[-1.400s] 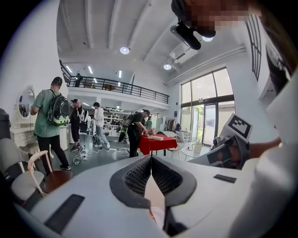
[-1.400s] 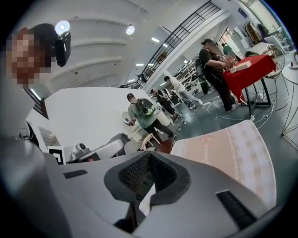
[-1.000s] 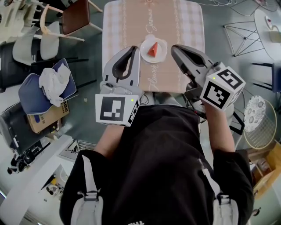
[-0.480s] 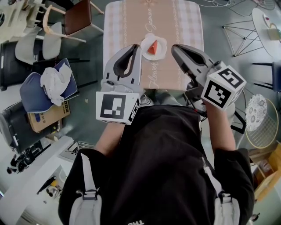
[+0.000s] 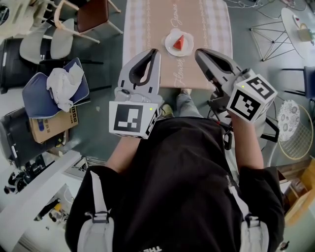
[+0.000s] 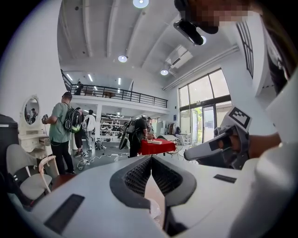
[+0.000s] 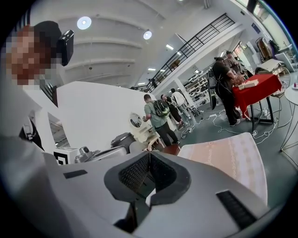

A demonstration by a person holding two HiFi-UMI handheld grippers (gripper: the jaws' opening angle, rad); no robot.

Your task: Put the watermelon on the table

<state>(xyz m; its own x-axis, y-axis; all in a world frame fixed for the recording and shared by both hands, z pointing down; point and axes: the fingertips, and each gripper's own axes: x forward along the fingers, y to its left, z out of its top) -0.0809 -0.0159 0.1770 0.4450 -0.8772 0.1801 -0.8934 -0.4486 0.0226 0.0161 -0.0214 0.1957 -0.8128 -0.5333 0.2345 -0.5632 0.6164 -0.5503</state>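
High, white, daylit hall.
Ceiling lights (image 6: pixel 122 58) glow above a black mezzanine railing (image 6: pixel 116 91); tall windows (image 6: pixel 202 109) stand at the right; a brown chair (image 5: pixel 93 14) sits on the grey floor (image 5: pixel 93 130).

Red watermelon (image 5: pixel 180 41), white plate (image 5: pixel 170 45), pinkish tablecloth (image 5: pixel 147 29) (checked edges, lacy stripes)

This is a large open hall furnished like a studio or showroom. The left gripper view shows a high white ceiling with round lights (image 6: pixel 122 58), a railed mezzanine (image 6: pixel 116 95) at 12 o'clock and tall windows (image 6: pixel 205 109) at 2 o'clock. People (image 6: pixel 59 130) with backpacks stand at 9 o'clock, near cables (image 6: pixel 87 161) on the grey floor and a red table (image 6: pixel 157 147). In the head view, a clothed table (image 5: pixel 197 19) stands at 12 o'clock and chairs (image 5: pixel 96 12) at 11 o'clock.
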